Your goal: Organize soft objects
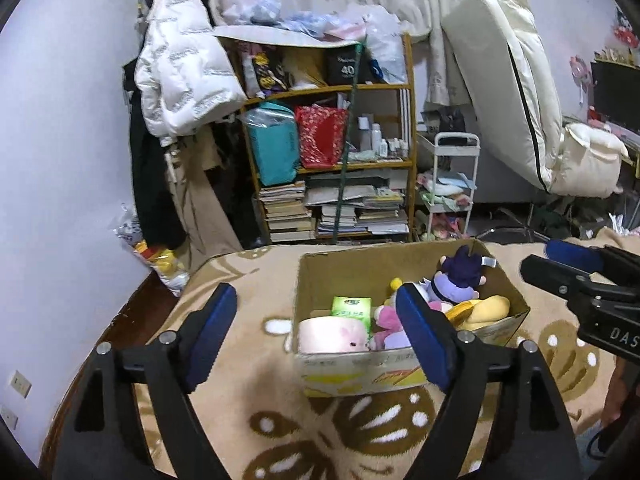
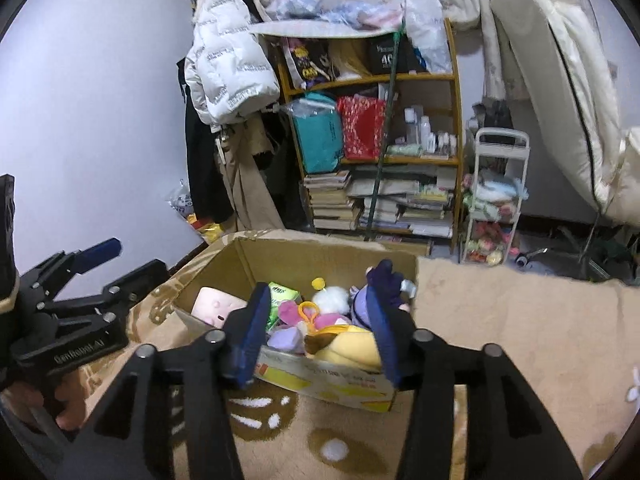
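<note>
A cardboard box (image 1: 344, 368) (image 2: 224, 276) stands on the tan patterned blanket (image 1: 256, 408), filled with soft toys. Inside lie a pale pink plush (image 1: 332, 334) (image 2: 218, 304), a green tissue pack (image 1: 351, 307) (image 2: 280, 296), a pink plush (image 1: 386, 320), a purple doll (image 1: 456, 276) (image 2: 380, 284) and a yellow plush (image 1: 484, 310) (image 2: 352, 348). My left gripper (image 1: 320, 340) hangs open just in front of the box, nothing between its blue pads. My right gripper (image 2: 316, 340) (image 1: 560, 268) is open at the box's near edge, also empty.
A wooden bookshelf (image 1: 408, 140) (image 2: 456, 128) packed with books and bags stands behind the box. A white jacket (image 1: 180, 68) hangs to its left, a small white cart (image 1: 452, 184) (image 2: 496, 200) to its right. A folded mattress (image 1: 508, 92) leans at the right wall.
</note>
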